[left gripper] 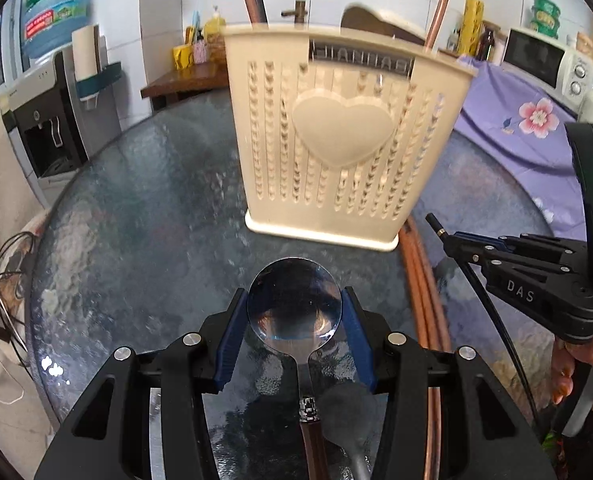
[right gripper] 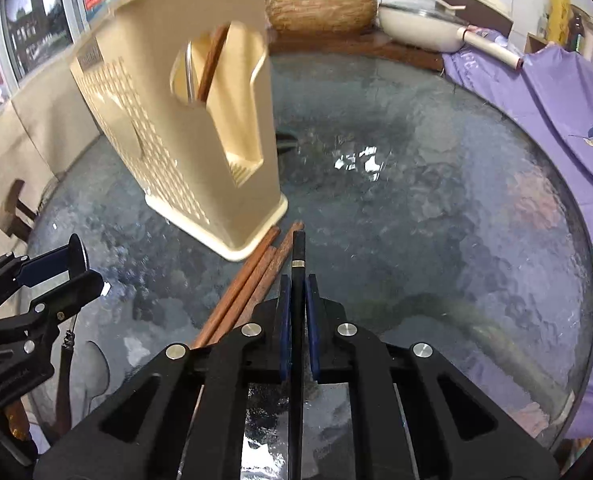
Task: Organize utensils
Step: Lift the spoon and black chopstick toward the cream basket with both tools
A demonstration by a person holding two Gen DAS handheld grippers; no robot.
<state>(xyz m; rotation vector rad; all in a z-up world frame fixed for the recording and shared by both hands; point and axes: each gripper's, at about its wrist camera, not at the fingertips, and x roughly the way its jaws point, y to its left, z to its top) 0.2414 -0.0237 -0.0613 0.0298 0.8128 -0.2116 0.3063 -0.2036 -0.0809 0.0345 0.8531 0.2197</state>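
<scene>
In the left wrist view, the left tongs (left gripper: 296, 312) grip the bowl of a metal spoon (left gripper: 295, 300) at lower centre, above the glass bench (left gripper: 136, 216). The cream utensil holder (left gripper: 336, 128) stands upright at centre. In the right wrist view, the right tongs (right gripper: 297, 284) are closed on a black chopstick (right gripper: 298, 252) at lower centre. Brown chopsticks (right gripper: 252, 276) lie on the bench, touching the holder's base.
</scene>
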